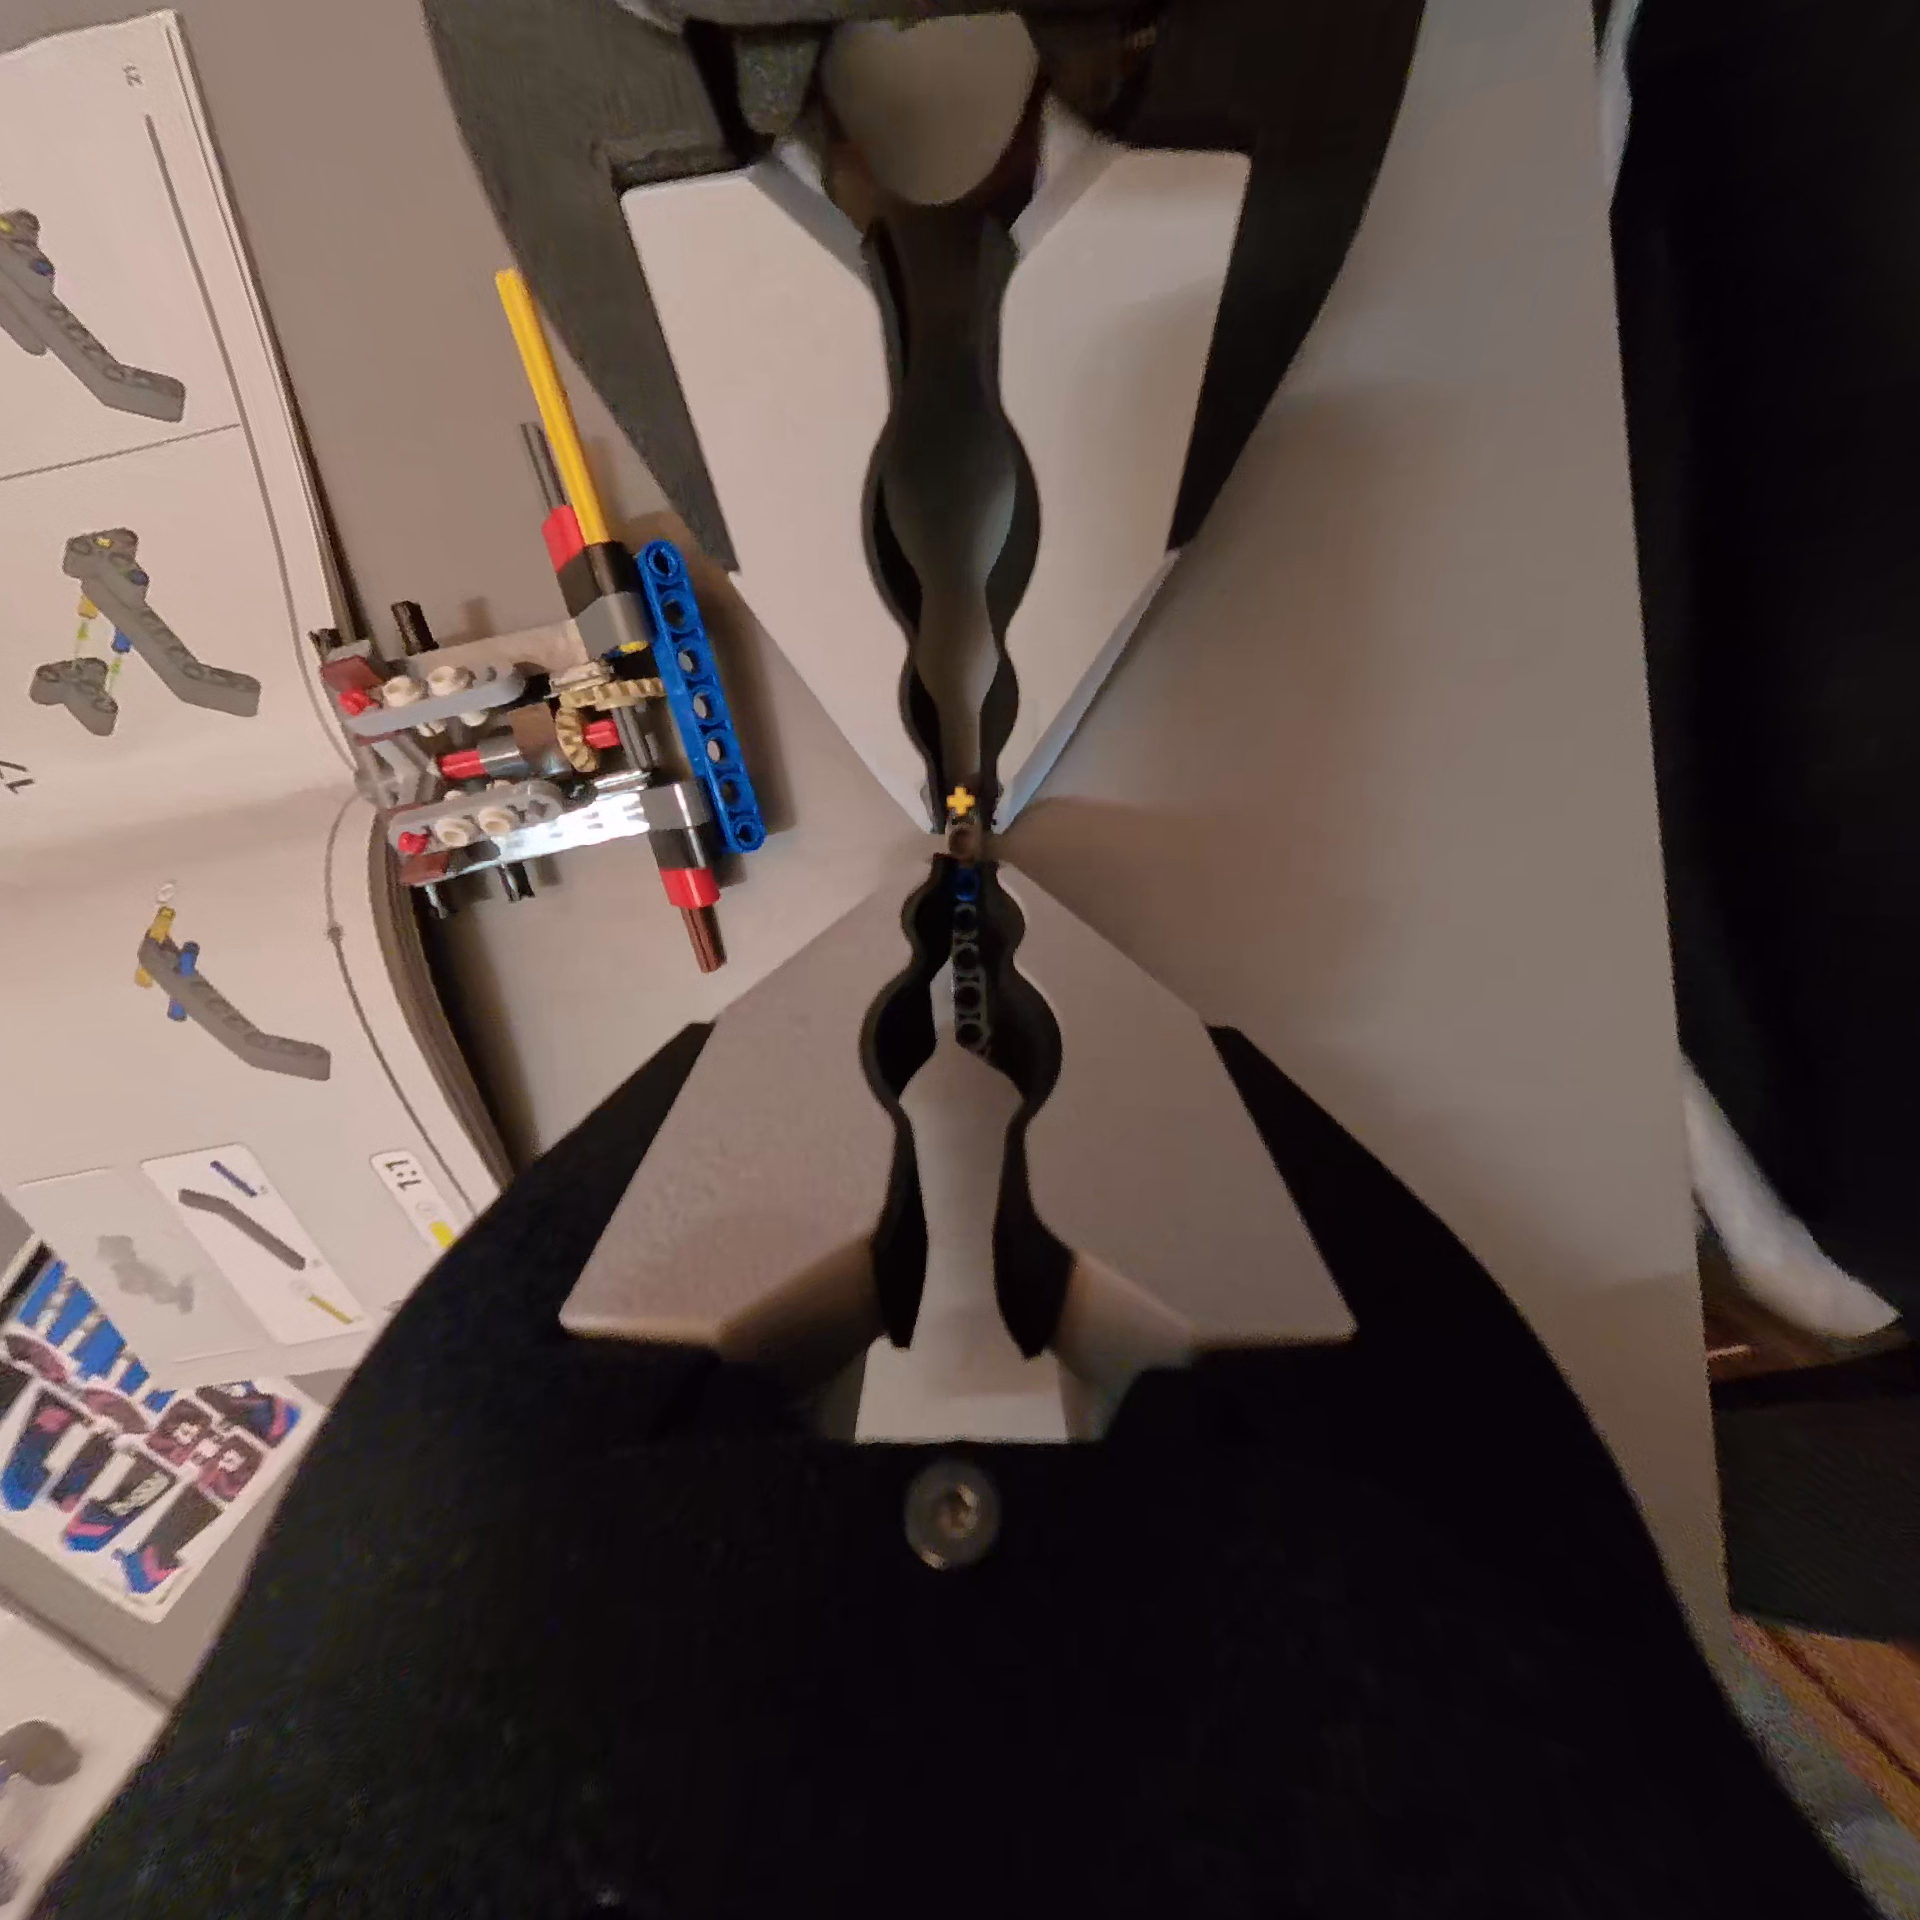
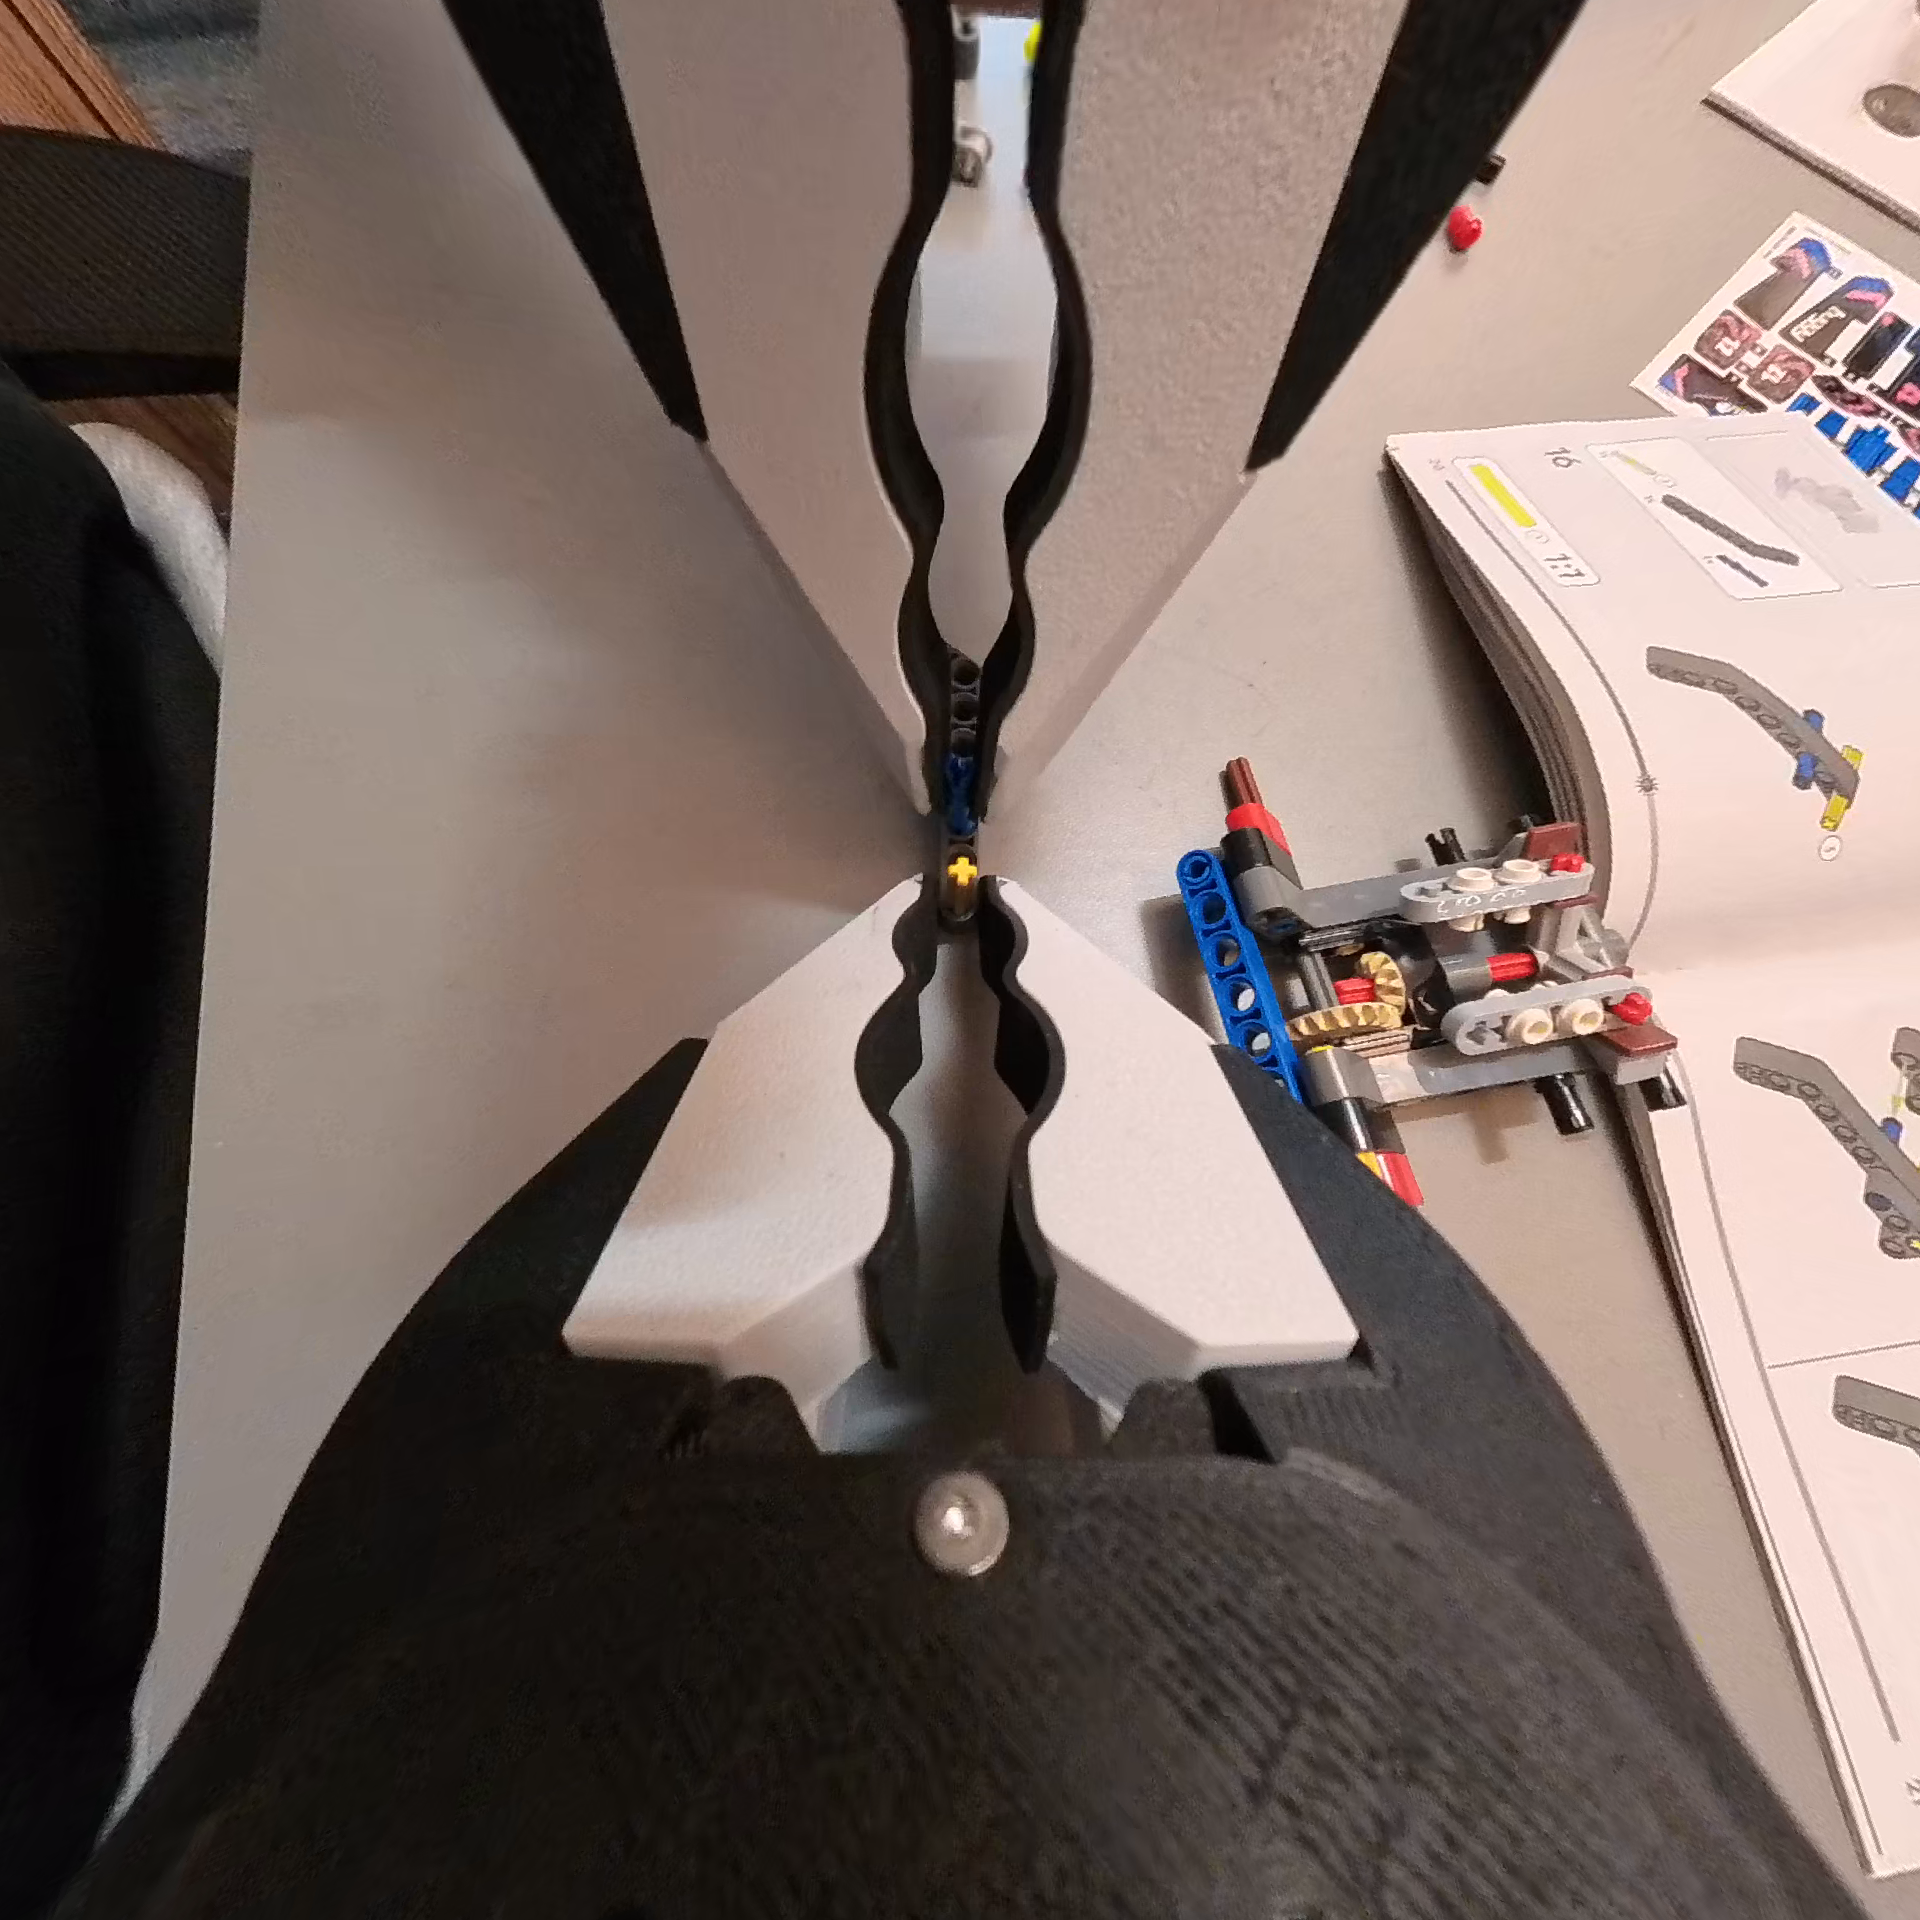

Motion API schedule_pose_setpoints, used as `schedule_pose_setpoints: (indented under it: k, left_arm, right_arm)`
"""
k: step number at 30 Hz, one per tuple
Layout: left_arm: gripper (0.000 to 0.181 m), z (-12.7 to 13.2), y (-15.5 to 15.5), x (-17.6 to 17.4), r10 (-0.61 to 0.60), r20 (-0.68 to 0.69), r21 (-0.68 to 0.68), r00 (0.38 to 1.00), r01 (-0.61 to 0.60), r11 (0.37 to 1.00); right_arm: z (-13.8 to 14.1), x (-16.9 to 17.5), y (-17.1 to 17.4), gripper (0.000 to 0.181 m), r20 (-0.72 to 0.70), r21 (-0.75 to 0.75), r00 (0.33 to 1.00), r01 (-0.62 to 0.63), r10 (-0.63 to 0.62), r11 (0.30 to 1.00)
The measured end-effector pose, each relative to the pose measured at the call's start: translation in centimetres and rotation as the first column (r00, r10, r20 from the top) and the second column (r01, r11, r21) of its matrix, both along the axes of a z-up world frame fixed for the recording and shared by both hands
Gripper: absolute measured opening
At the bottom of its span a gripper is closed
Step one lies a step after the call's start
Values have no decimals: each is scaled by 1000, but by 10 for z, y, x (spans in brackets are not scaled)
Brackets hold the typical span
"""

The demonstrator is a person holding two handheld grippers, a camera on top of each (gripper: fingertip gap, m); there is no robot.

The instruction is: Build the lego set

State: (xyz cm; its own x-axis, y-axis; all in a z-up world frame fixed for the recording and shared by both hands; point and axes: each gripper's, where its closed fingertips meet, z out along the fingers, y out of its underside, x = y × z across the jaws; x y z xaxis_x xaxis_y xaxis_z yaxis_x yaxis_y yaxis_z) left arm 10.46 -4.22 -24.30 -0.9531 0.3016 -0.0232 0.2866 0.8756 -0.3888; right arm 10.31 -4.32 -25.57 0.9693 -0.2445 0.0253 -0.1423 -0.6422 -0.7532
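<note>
Meeting tip to tip above the desk (image 2: 1299,644), the two tongs share one small part between them. In the left wrist view, the left tongs (image 1: 968,878) are clenched on a dark grey bent liftarm (image 1: 971,987) that runs back between their black wavy pads, a blue pin (image 1: 966,885) sitting in it near the tips. Just past that, a yellow axle (image 1: 962,801) shows end-on as a cross in the beam's last hole, where the opposing tongs close in from the far side. In the right wrist view, the right tongs (image 2: 961,909) are clenched around that beam end with the yellow axle, and the blue pin and beam holes continue beyond into the other tongs. Off to the side, a partly built chassis (image 2: 1434,977) with a blue beam (image 2: 1231,956), tan gears (image 2: 1351,997) and red bushes rests on the desk, its far end touching the open instruction booklet (image 2: 1714,831). Farther off lie a sticker sheet (image 2: 1808,343) and a loose red piece (image 2: 1465,227).
</note>
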Motion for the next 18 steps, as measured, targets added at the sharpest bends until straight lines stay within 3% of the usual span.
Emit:
schedule_pose_setpoints:
  k: [1,3,7,11,14,18]
  left_arm:
    - [2,0,0,0,10,-23,-4,1000,-11,1000]
    - [2,0,0,0,25,-59,-26,998,-26,999]
    - [2,0,0,-1,-40,51,-22,998,41,999]
    - [2,0,-1,0,-7,-24,-45,1000,6,999]
    - [2,-1,-1,-1,-48,64,-29,997,50,998]
    - [2,-3,-5,-3,-7,-25,-74,1000,5,997]
  right_arm:
    - [0,0,0,6,1,0,1000,0,0,1000]
    - [0,0,0,6,2,0,1000,0,0,1000]
    - [0,0,0,6,-1,0,1000,0,0,1000]
    - [0,0,0,6,-1,0,1000,0,0,1000]
    - [0,0,0,6,-1,0,1000,0,0,1000]
    - [0,0,0,6,-2,1,1000,-1,1,1000]
